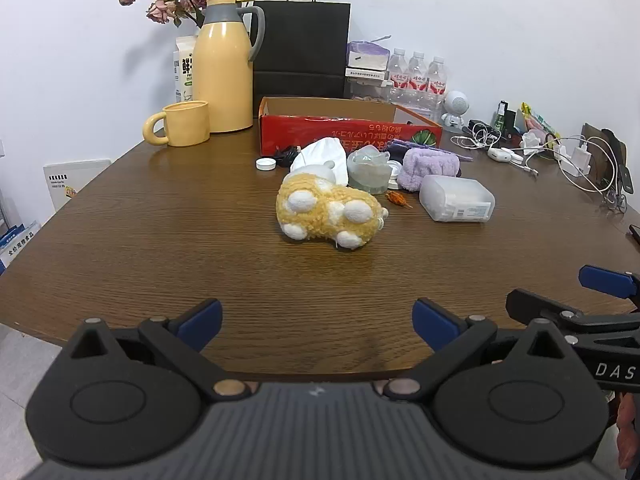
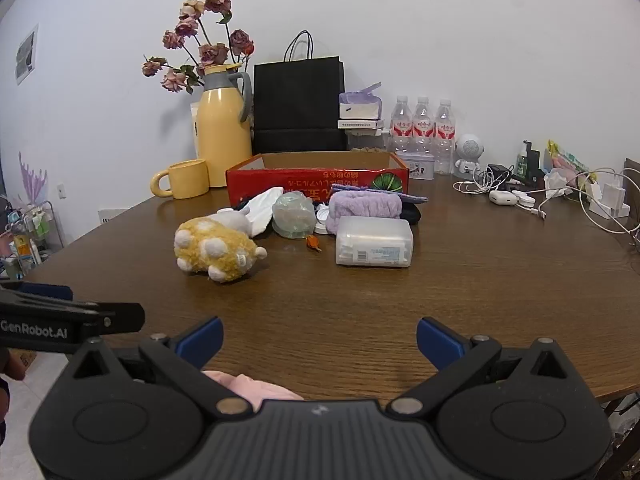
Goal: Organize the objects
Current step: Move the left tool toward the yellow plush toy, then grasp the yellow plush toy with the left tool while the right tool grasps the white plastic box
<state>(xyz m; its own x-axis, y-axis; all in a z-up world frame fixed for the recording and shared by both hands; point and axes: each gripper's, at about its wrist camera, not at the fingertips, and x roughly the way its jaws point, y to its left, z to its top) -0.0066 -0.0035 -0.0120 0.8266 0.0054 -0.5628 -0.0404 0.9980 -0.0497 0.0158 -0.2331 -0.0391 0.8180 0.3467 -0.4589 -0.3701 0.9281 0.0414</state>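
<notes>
Clutter sits bunched on the brown wooden table (image 1: 160, 216) just in front of an open red cardboard box (image 1: 348, 128), likely the bin it will be sorted into. Nearest of the pile, in front of the box, lies a fluffy yellow plush toy (image 1: 328, 210) with white paws, on its side. Beside it, to the right, rests a frosted plastic case (image 1: 456, 199). The left tool (image 1: 316, 322) and right tool (image 2: 320, 340) hover empty, jaws spread wide, well short of the box.
</notes>
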